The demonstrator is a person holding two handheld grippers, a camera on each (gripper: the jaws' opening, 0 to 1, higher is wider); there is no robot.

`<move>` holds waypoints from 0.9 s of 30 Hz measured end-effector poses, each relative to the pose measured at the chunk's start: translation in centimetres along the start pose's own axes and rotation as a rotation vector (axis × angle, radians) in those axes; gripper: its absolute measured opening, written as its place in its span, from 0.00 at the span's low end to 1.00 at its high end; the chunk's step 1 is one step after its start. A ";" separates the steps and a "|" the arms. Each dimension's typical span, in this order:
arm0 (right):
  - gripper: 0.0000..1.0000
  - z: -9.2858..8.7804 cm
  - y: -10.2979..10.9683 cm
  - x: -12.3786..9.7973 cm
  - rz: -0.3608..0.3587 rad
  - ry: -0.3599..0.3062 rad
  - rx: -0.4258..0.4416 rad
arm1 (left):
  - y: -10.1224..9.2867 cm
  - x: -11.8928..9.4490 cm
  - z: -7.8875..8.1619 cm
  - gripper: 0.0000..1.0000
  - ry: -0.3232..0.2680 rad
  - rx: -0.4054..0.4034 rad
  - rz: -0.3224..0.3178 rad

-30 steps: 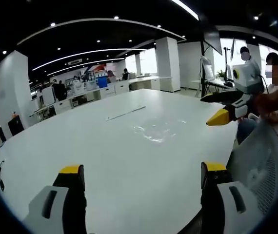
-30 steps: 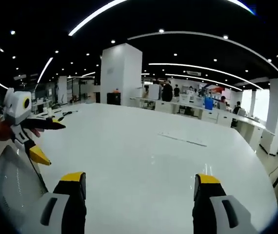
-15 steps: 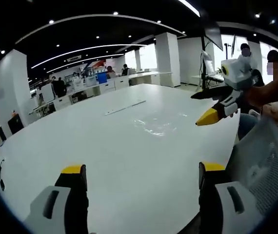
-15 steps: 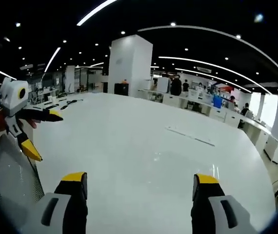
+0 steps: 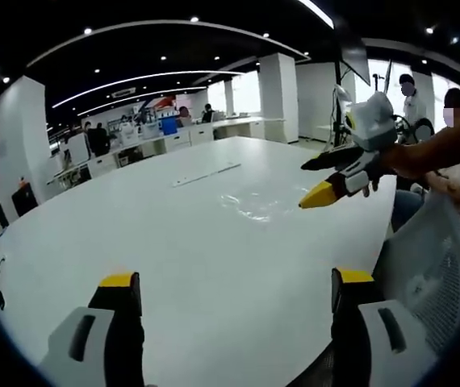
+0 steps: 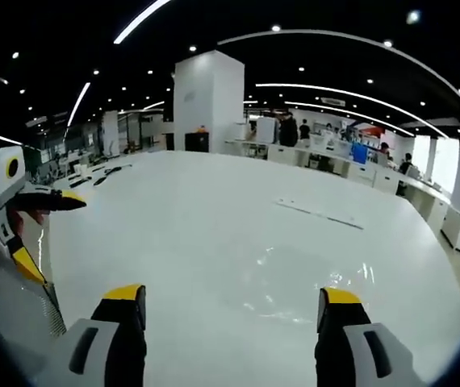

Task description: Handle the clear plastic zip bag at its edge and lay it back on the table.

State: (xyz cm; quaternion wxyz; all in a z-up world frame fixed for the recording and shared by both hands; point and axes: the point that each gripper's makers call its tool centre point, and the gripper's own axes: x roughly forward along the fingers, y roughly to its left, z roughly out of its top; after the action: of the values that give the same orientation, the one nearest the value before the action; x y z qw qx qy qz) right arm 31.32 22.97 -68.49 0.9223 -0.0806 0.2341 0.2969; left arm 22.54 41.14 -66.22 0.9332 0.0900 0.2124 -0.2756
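White table (image 5: 133,234) carries the clear zip bag (image 6: 311,282), lying flat, ungrasped. Both my tongs, left (image 5: 234,294) and right (image 6: 230,306), are spread; everything remains.

No readable text, label, brand, number or sign anywhere in the left gripper view or the right gripper view; the far desks and wall displays are too small and blurred to make out any lettering
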 end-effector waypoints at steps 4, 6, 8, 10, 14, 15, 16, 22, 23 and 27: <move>0.86 0.1 -0.3 0.7 -0.003 -0.003 0.018 | -0.1 0.0 0.0 0.98 0.000 0.013 0.000; 0.85 0.0 -0.5 1.0 -0.003 0.003 0.025 | -0.2 0.0 -0.1 0.99 0.005 0.009 -0.002; 0.84 -0.2 -0.5 1.2 -0.004 0.013 0.029 | -0.3 -0.1 -0.1 0.99 0.004 0.002 -0.004; 0.81 -0.2 -0.6 1.4 -0.003 0.021 0.046 | -0.4 -0.1 -0.3 0.99 0.006 -0.004 -0.009; 0.81 -0.2 -0.5 2.0 0.001 0.027 0.060 | -0.9 -0.4 0.0 0.99 0.003 -0.004 -0.013; 0.80 -0.1 -0.7 2.2 0.000 0.025 0.061 | -0.9 -0.4 0.1 0.99 0.001 -0.005 -0.012; 0.80 -0.1 -1.0 2.5 -0.012 0.033 0.070 | -0.9 -0.5 0.1 0.99 0.000 -0.008 -0.012; 0.77 0.1 -1.0 3.4 -0.015 0.047 0.071 | -0.9 -0.6 0.3 0.99 -0.003 -0.027 -0.018; 0.76 0.2 -0.9 3.8 -0.011 0.052 0.065 | -1.0 -0.6 0.4 0.99 -0.006 -0.036 -0.022; 0.71 -0.1 -0.6 4.4 -0.004 0.088 0.028 | -1.1 -0.7 0.7 0.99 -0.006 -0.034 -0.025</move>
State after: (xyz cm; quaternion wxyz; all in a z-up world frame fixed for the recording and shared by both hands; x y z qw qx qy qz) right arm 34.76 24.67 -70.68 0.9128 -0.0809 0.2783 0.2877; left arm 21.64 40.35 -65.32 0.9317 0.0705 0.2155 -0.2838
